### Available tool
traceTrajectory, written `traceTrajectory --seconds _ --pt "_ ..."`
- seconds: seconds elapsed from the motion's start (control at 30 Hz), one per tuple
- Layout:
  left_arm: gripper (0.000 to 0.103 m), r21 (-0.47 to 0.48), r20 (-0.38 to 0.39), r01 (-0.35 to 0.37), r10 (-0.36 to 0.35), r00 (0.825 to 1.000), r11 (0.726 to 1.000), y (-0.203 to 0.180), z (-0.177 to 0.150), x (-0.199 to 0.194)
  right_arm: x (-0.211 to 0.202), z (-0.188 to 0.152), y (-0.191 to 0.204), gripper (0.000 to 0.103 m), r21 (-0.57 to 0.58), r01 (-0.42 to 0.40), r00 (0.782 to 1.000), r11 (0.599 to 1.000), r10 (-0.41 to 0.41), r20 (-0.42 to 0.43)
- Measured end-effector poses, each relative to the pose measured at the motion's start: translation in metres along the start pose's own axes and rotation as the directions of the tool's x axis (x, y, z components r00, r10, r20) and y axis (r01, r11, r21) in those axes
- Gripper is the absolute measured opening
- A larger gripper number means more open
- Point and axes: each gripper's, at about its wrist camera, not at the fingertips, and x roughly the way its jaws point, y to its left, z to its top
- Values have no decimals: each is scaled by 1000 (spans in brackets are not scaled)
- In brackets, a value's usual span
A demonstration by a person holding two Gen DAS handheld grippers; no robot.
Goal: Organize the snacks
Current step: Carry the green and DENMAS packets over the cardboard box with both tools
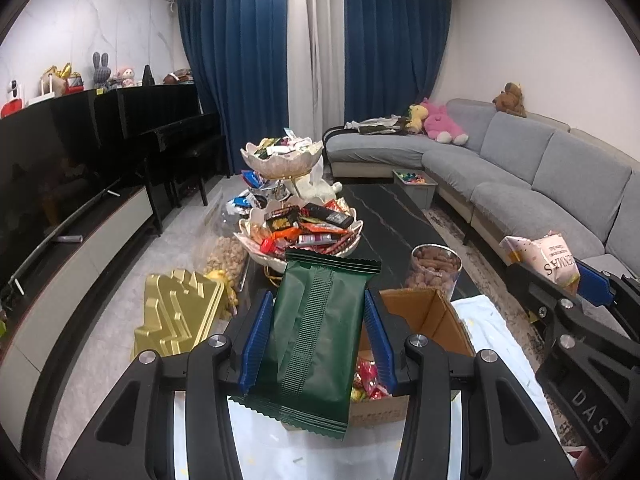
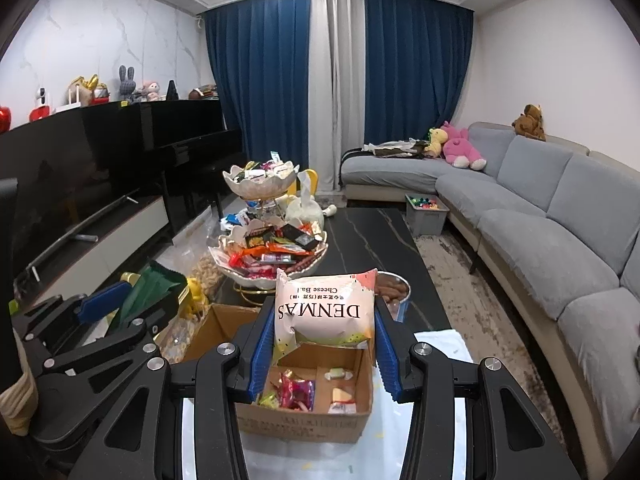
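My left gripper [image 1: 318,340] is shut on a dark green snack packet [image 1: 316,344] and holds it upright above the near left corner of an open cardboard box [image 1: 424,312]. My right gripper [image 2: 324,338] is shut on a pale pink DENMAS cheese ball bag [image 2: 326,308], held above the same box [image 2: 312,420], which holds a few small wrapped sweets [image 2: 296,394]. Each gripper shows in the other's view: the right with its bag [image 1: 552,260], the left with its packet [image 2: 148,292]. A tiered shell-shaped snack stand [image 1: 304,228] piled with wrappers stands just beyond the box.
A jar of brown nuts [image 1: 436,272] sits right of the stand on the black marble table [image 1: 392,216]. A gold tray [image 1: 176,312] and a peanut bag [image 1: 228,256] lie to the left. A grey sofa [image 1: 540,168] runs along the right, a TV cabinet [image 1: 72,264] along the left.
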Motion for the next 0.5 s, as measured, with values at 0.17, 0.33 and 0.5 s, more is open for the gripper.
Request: traceTrajectory --seconds 0.17,0.33,0.5 --pt "46 3 1 3 -3 1000 1000 -1 10 10 8 2 -1 46 3 -11 1000 1000 11 -8" --pt "46 3 -13 2 -2 1000 1000 0 15 24 23 7 0 46 4 -23 999 1000 23 -29" --pt "46 -11 -41 7 -7 999 1000 4 15 42 39 11 4 46 -5 -31 998 1000 30 -48"
